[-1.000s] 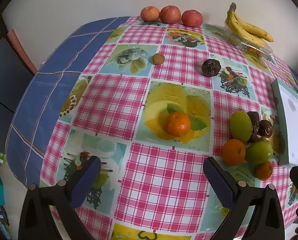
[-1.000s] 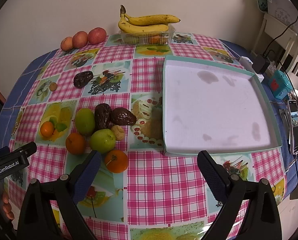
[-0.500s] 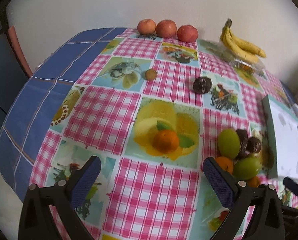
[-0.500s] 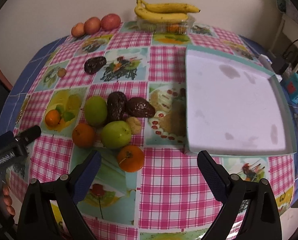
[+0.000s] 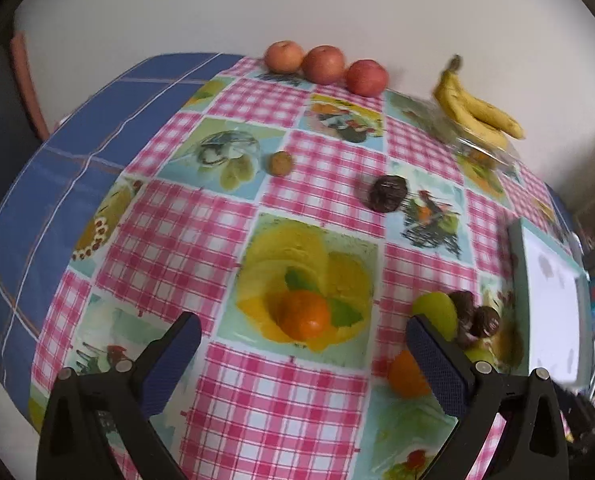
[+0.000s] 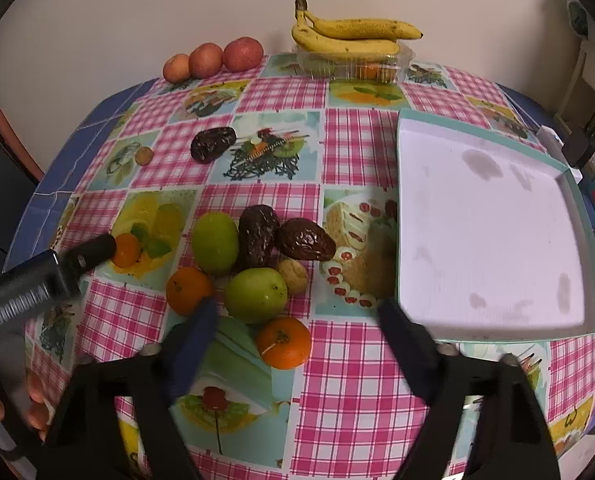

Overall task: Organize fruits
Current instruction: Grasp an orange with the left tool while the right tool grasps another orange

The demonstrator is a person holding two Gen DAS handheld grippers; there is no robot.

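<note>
Since a second ago: we have brought our right gripper in over the fruit pile, which sat higher and smaller in its view before; our left gripper has turned, so the lone tangerine now lies low between its fingers instead of at mid-frame.
Right gripper: its jaws are closing, blurred, with a tangerine between them at lower centre; we see no pad touching it.
Left gripper: jaws spread wide, nothing held; in the right wrist view its tip lies at the left edge, just beside the lone tangerine.
Fruit pile: centre of the right wrist view; two green fruits, two dark dates, a walnut and another tangerine, bunched and touching.
Tray: right of the right wrist view, white inside with a teal rim, holding no fruit.
Far edge: three apples in a row at upper left; bananas on a clear plastic box at top centre.
Strays: a third date and a small brown nut, upper left, apart from the pile.
Tablecloth: pink check with food pictures.
</note>
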